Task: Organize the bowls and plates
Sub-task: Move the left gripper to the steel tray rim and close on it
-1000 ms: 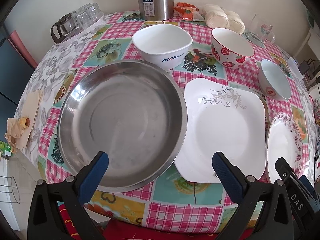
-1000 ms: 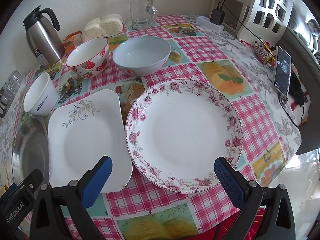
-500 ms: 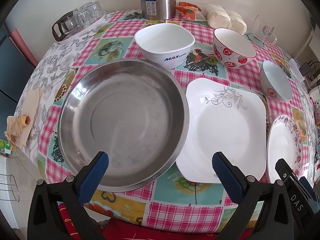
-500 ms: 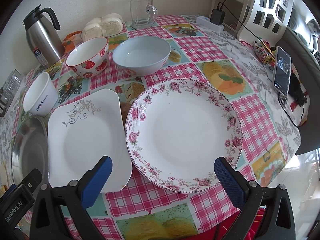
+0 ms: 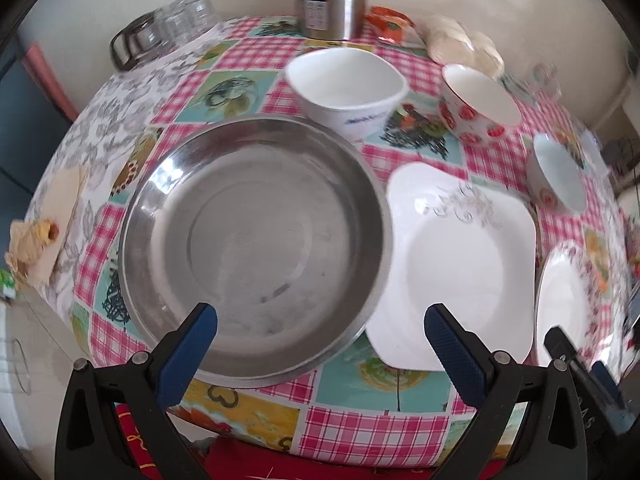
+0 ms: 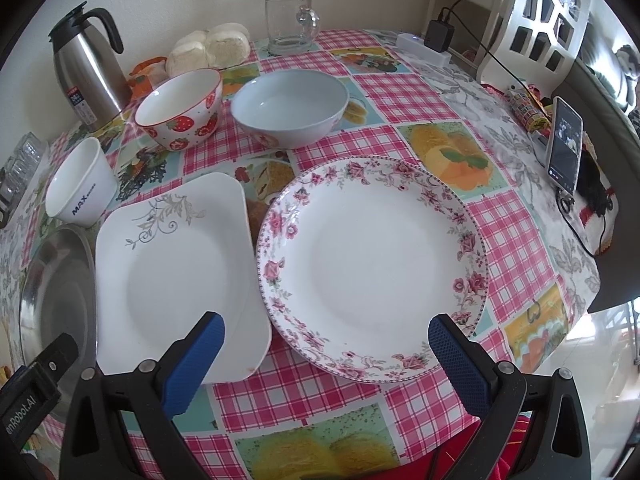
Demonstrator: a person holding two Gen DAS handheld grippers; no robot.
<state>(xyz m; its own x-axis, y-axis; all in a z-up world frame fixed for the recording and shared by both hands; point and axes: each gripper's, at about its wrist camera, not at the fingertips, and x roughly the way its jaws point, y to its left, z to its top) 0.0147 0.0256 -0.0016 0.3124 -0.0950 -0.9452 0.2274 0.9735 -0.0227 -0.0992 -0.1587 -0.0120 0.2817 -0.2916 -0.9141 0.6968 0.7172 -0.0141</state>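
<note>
Plainly nothing is stacked yet: both sets of tongs hang apart and empty just off the near edge of the surface (image 6: pixel 404 92). The left tongs (image 5: pixel 320 334) face the steel basin (image 5: pixel 256 240), the right tongs (image 6: pixel 326 344) the floral plate (image 6: pixel 372 268). Between them lies the square plate (image 6: pixel 172 272), its one side tucked against the basin's rim, the other just beside the floral plate.

Behind, toward the far edge, stand the white MAX bowl (image 6: pixel 82 190), the strawberry bowl (image 6: pixel 180 110) and the pale blue bowl (image 6: pixel 290 108), each apart from its neighbours.

A sound start would likely be to take the floral plate by its near rim, one finger over and one under, lift it level and set it on the square plate. That rim overhangs little, so the lower finger must slide in flat. Room is tight sideways; the near edge is open, and a phone (image 6: pixel 564 146) leans by the right edge, well clear.
</note>
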